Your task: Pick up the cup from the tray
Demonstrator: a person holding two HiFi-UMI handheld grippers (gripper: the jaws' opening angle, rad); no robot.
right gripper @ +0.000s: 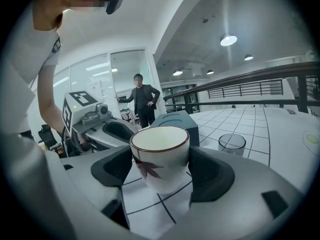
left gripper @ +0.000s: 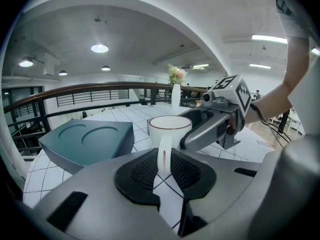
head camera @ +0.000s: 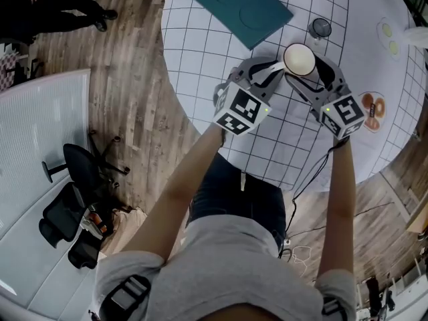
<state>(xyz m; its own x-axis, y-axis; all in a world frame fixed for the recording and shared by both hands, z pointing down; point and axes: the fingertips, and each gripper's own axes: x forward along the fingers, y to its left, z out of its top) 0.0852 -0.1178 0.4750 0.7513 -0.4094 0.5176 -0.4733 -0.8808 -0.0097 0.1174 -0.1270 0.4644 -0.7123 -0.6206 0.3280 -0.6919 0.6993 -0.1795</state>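
Observation:
A white cup with a brown rim and a red leaf print hangs above the gridded table, held from both sides. In the left gripper view my left gripper is shut on the cup's handle, with the cup body just beyond. My right gripper is shut on the cup body, its black pads against both sides. In the head view the left gripper and the right gripper meet at the cup. The teal tray lies farther back, with nothing on it.
A small clear glass stands just behind the cup, to its right. A plate of doughnuts sits by the table's right edge. A vase of flowers stands far back. A person stands beyond the table. An office chair is on the floor at left.

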